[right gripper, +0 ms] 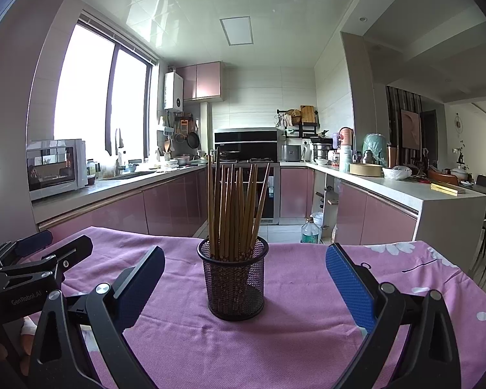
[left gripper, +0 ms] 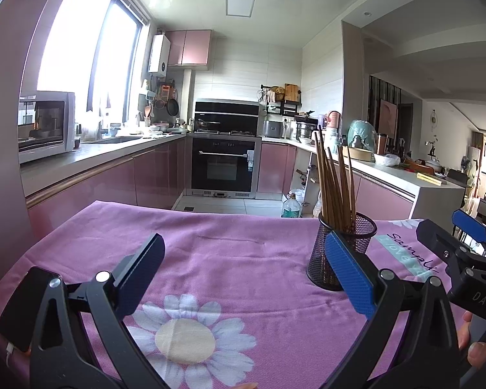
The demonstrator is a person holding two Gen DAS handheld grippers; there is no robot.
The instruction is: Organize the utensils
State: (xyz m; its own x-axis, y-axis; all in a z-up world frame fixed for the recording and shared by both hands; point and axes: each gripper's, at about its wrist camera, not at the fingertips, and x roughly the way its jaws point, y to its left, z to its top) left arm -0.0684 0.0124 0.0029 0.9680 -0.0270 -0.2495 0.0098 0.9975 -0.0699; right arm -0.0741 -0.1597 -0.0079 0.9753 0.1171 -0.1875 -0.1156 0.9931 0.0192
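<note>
A black mesh cup (right gripper: 233, 280) stands upright on the pink flowered cloth (right gripper: 291, 334), holding several brown chopsticks (right gripper: 235, 207) upright. My right gripper (right gripper: 244, 280) is open, its fingers spread wide to either side of the cup without touching it. In the left wrist view the same mesh cup (left gripper: 353, 233) with the chopsticks (left gripper: 335, 181) sits right of centre, partly behind my right finger. My left gripper (left gripper: 243, 270) is open over bare cloth with nothing between its fingers. The right gripper (left gripper: 460, 240) shows at the far right edge there.
The cloth-covered table (left gripper: 210, 227) ends at its far edge, with kitchen floor beyond. A plastic bottle (right gripper: 309, 231) stands on the floor by the counter. Pink cabinets, an oven (left gripper: 223, 165) and a microwave (left gripper: 45, 124) line the walls farther back.
</note>
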